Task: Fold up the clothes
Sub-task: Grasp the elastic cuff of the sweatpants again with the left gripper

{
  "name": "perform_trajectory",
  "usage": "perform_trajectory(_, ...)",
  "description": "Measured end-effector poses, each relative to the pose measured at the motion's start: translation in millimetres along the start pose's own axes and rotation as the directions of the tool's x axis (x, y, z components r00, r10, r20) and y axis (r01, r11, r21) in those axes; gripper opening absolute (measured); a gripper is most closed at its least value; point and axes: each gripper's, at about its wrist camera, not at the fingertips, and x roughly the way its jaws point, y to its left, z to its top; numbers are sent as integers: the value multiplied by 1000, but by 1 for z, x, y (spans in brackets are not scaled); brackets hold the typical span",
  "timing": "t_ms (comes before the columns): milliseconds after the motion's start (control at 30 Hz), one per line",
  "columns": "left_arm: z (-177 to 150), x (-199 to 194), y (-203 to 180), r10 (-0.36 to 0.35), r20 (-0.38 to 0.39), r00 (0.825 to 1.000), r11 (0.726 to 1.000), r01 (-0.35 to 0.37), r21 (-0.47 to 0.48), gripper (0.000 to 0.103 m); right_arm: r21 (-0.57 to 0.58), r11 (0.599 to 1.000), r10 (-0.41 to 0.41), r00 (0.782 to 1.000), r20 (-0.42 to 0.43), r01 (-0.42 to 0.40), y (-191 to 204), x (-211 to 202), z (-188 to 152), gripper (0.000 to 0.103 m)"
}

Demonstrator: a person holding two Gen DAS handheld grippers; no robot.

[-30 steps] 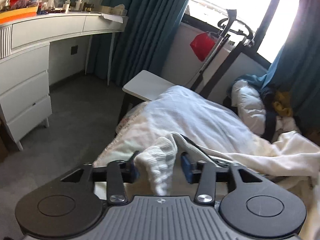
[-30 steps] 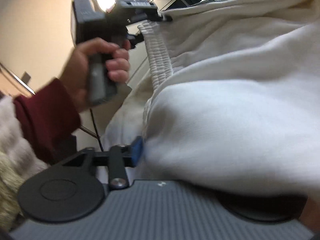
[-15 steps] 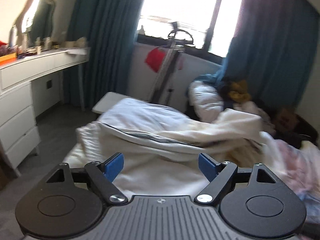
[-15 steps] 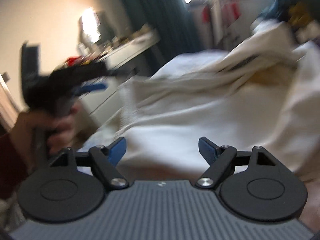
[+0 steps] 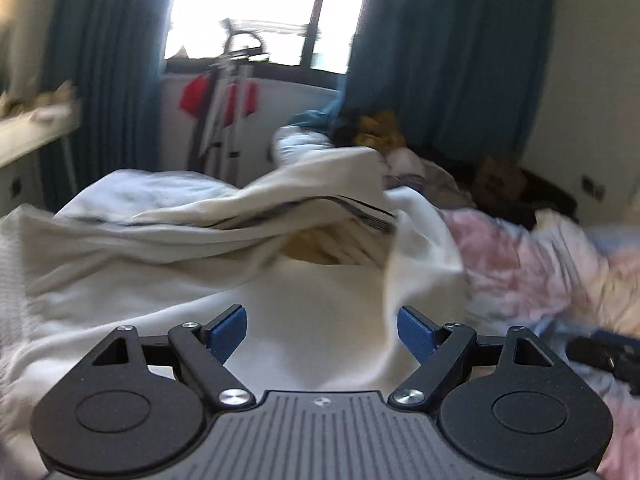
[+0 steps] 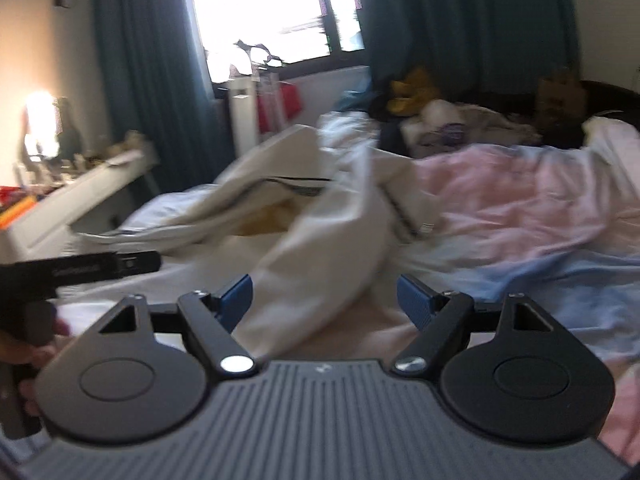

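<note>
Bedroom, both views blurred. White garment (image 5: 168, 248) lies crumpled on the bed (image 6: 520, 272), partly draped over a white duvet (image 5: 132, 188); a yellowish patch shows in its open fold. One flap of it hangs toward the right cam (creased, not flat). Pink/blue bedding (image 6: 540, 208) to the R of the garment, touching it. Pile of clothes (image 5: 372, 128) at the far end near teal curtains (image 5: 448, 60) and a bright window (image 5: 256, 8). Folded stand w/ red bits (image 5: 224, 100) under the window. White dresser (image 6: 80, 196) on the L, clutter on top, too blurred to name.

Left gripper (image 5: 322, 330): jaws released and opening, nothing gripped, blue pads clear of the cloth, garment just ahead. Points slightly downward over the bed. In the right view it shows at L edge, held by a hand (image 6: 28, 352).

Right gripper (image 6: 324, 300): jaws wide, released; the garment flap sits betw. them, pads not pressing. Also tilted down a bit.
</note>
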Motion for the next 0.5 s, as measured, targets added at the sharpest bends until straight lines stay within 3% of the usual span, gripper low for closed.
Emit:
perform_trajectory(67, -3, 14, -22, -20, 5, 1000, 999, 19, 48, 91, 32, 999, -43, 999, -14, 43, -14, 5, 1, 81)
perform_trajectory(233, 1, 71, -77, -72, 2, 997, 985, 71, 155, 100, 141, 989, -55, 998, 24, 51, -44, -4, 2, 81)
perform_trajectory(367, 6, 124, -118, -38, -8, 999, 968, 39, 250, 101, 213, 972, -104, 994, 16, 98, -66, -3, -1, 81)
perform_trajectory(500, 8, 170, -146, 1, -26, 1000, 941, 8, 337, 101, 270, 958, -102, 995, 6, 97, -79, 3, -4, 81)
